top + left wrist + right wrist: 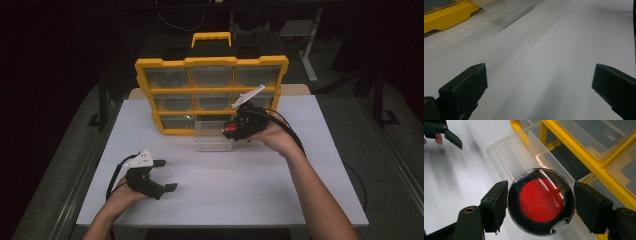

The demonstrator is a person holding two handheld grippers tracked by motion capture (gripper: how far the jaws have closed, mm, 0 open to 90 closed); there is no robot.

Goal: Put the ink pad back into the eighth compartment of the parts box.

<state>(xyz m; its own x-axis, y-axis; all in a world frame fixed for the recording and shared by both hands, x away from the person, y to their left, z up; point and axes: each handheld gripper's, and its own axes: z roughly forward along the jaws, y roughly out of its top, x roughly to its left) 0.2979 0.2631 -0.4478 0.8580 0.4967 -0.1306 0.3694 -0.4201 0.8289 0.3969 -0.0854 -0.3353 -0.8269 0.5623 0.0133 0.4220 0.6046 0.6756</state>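
Right gripper (541,203) clamped on a round case (541,201) with a clear lid, black rim and red centre; one pad presses each side of the rim. Case sits squarely between the pads, lid face toward the gripper's own camera. Directly beyond the case, a clear plastic drawer (511,157) stands pulled out of the yellow organizer (599,166), an upright clear divider showing inside it. In the high view the right gripper (231,131) is held above the drawer (212,136), at the front of the organizer's (210,62) bottom row.

Left gripper (539,82) has its jaws wide apart, nothing between them, bare white table (549,50) beneath and ahead. In the high view the left gripper (165,175) sits low over the table (240,190), well apart from the drawer, the person's left hand (122,195) wrapped around its body.
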